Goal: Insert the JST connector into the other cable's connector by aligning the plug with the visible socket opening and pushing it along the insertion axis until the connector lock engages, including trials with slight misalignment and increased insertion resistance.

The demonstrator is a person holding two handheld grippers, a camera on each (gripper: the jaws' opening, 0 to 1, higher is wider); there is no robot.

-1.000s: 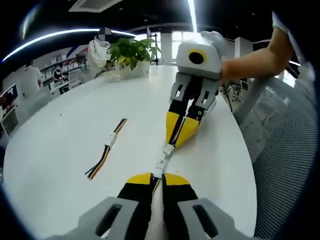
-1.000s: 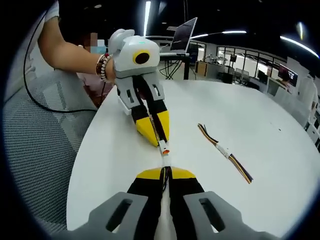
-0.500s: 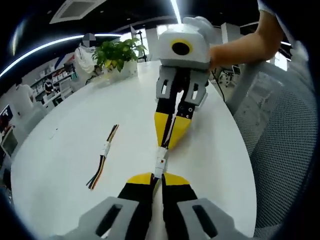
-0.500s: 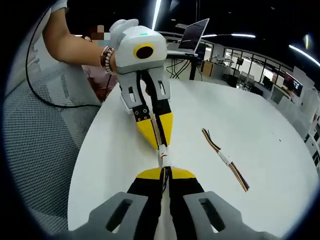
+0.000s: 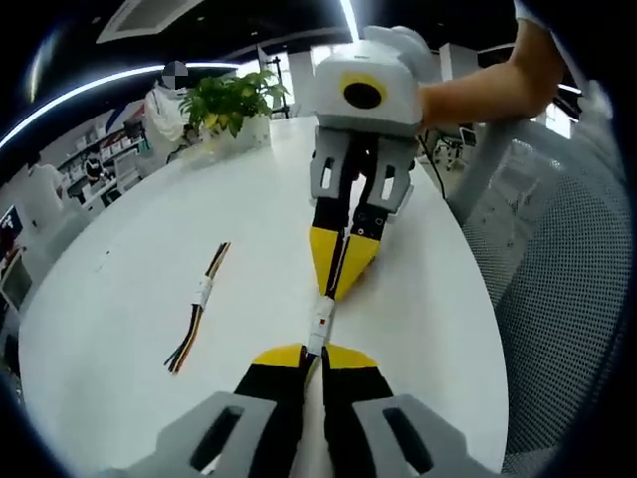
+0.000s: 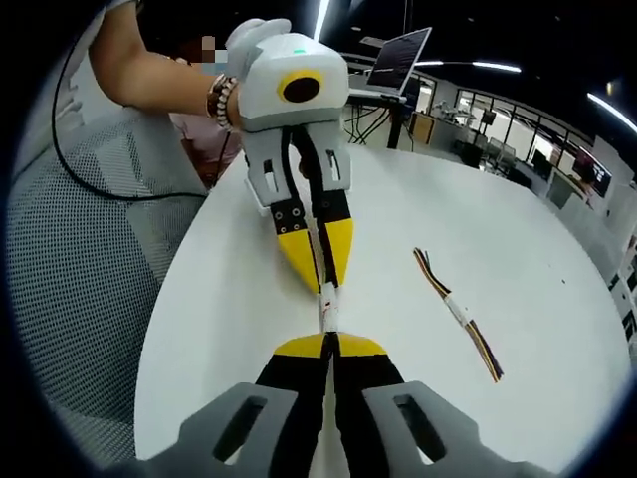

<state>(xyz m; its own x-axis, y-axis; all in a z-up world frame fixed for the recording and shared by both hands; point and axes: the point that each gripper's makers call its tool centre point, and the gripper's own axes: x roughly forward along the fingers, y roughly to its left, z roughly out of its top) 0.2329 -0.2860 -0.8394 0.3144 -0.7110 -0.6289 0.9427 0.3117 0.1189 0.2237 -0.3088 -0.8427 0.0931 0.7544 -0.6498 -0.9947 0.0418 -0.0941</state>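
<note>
left gripper (image 5: pixel 312 356) with jaws together, clamped on its cable right behind the white connector pair (image 5: pixel 319 326). right gripper (image 5: pixel 338 289) facing it tip to tip, yellow jaws pinched on the other cable end. in right gripper view: right gripper (image 6: pixel 329 346) closed on cable, left gripper (image 6: pixel 320 283) opposite, white connector (image 6: pixel 327 315) bridging the two tips just above the white table (image 6: pixel 537 279). cannot tell whether plug fully seated or locked. spare joined cable (image 5: pixel 195 307) lying loose on table, well apart; same spare cable (image 6: pixel 458 312) in right gripper view. potted plant (image 5: pixel 228 104) at far table edge. mesh chair (image 6: pixel 70 259) beside table.
</note>
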